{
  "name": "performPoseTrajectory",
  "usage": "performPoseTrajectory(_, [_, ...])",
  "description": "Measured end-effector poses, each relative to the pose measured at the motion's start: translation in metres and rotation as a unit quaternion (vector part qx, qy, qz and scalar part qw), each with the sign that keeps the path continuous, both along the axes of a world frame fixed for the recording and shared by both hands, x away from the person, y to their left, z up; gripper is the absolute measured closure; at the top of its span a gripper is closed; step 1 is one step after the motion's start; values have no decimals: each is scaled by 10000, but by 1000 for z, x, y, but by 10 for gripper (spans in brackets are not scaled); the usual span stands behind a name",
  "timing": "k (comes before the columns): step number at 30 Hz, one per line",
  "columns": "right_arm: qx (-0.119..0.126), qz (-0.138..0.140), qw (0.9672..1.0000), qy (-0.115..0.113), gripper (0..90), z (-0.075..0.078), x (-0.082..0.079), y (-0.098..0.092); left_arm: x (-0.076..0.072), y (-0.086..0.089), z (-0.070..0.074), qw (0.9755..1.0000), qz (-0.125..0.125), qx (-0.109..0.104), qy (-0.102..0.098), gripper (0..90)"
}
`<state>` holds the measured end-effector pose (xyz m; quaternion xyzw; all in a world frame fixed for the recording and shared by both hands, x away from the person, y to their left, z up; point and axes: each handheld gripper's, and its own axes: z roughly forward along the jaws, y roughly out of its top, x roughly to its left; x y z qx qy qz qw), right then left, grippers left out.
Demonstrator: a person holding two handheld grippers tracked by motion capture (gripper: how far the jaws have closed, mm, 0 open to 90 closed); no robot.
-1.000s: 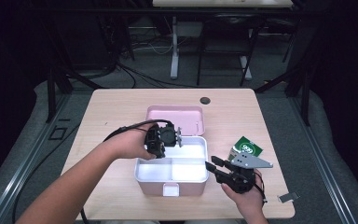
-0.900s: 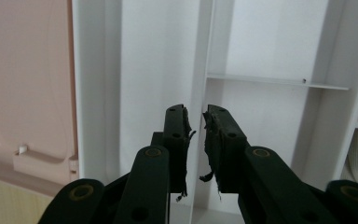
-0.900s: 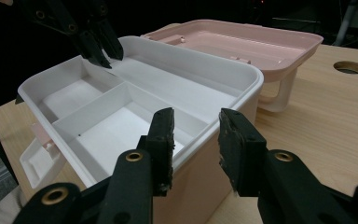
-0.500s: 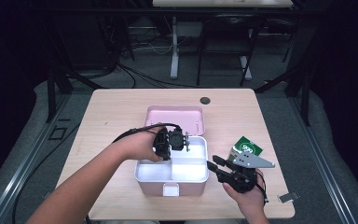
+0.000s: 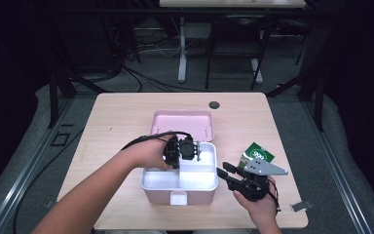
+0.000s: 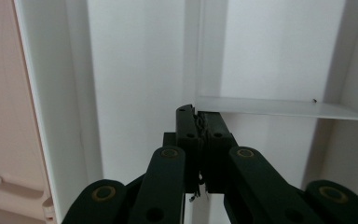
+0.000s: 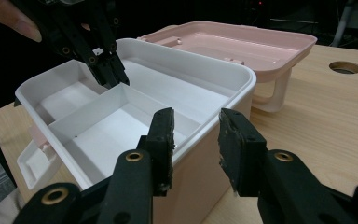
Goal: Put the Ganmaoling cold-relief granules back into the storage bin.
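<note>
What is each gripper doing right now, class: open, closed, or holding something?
Left gripper: jaws just closed on the white divider.
Right gripper: open astride the box wall, not clamped.

left gripper [image 5: 194, 155]: sits lower in the white box [image 5: 148, 181], tips now at the divider [image 6: 279, 108]'s top edge
left jaws: have just been closing, now pinched on the divider

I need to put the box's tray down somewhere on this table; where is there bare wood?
Bare wood lies left of the white-and-pink plastic box, out to the light wooden table edge, and along the far side behind the pink plastic lid. The right is crowded: right tongs, green packet.
</note>
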<state>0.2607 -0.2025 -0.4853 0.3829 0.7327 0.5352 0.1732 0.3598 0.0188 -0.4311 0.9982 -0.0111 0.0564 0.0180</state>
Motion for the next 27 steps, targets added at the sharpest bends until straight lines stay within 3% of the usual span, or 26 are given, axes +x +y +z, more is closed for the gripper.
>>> performPoseTrajectory(12, [-29,16,10000,-18,658,-1,0,1,0,-4,-8,9999,-32,150,0,866])
performPoseTrajectory(27, [-11,0,10000,-29,656,1,0,0,0,-3,-7,9999,-44,140,-5,874])
